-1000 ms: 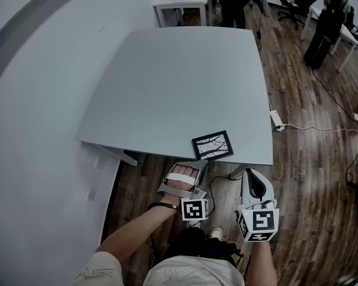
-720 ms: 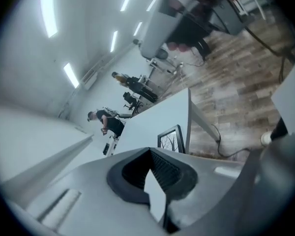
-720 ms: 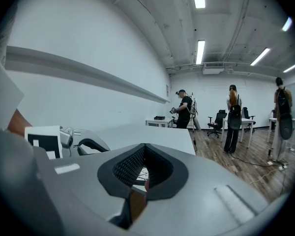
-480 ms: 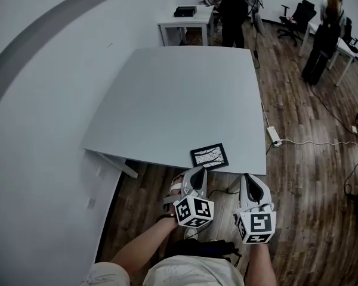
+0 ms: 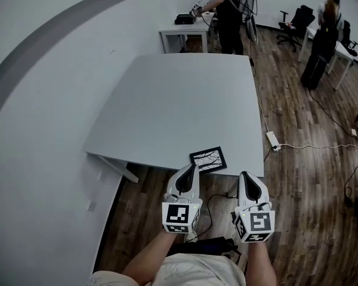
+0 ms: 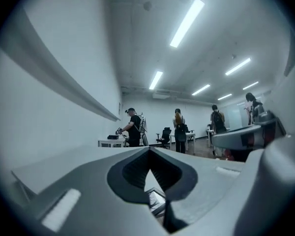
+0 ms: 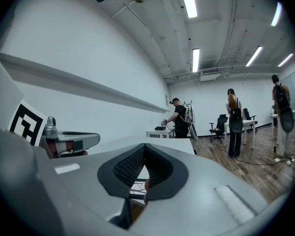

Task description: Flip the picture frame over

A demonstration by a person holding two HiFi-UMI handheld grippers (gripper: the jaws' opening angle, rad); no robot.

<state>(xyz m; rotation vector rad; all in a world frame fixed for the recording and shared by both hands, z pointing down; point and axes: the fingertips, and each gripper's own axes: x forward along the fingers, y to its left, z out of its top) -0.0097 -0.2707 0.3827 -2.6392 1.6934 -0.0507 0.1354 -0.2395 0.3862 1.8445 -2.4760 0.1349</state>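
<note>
A small dark-rimmed picture frame (image 5: 207, 158) lies flat at the near edge of the grey table (image 5: 179, 106), its pale branch-like picture facing up. My left gripper (image 5: 191, 167) hangs just short of the table edge, its tip close to the frame's near-left corner, jaws shut and empty. To its right, my right gripper (image 5: 246, 176) is also shut with nothing in it, in front of the table's near-right corner. A strip of the frame (image 6: 155, 201) peeks through the left gripper's (image 6: 148, 150) jaw gap. The frame (image 7: 134, 186) also shows through the right gripper's (image 7: 145, 146) jaw gap.
A white wall runs along the table's left side. Behind the table stands a small white table (image 5: 185, 31) with a black device, a person (image 5: 230, 11) beside it. Another person (image 5: 322, 37) and office chairs are at far right. A power strip (image 5: 271, 140) and cables lie on the wood floor.
My left gripper has turned from lying on its side to upright and moved forward beside the frame. The right gripper has edged forward a little. The head view has tilted further up the room.
</note>
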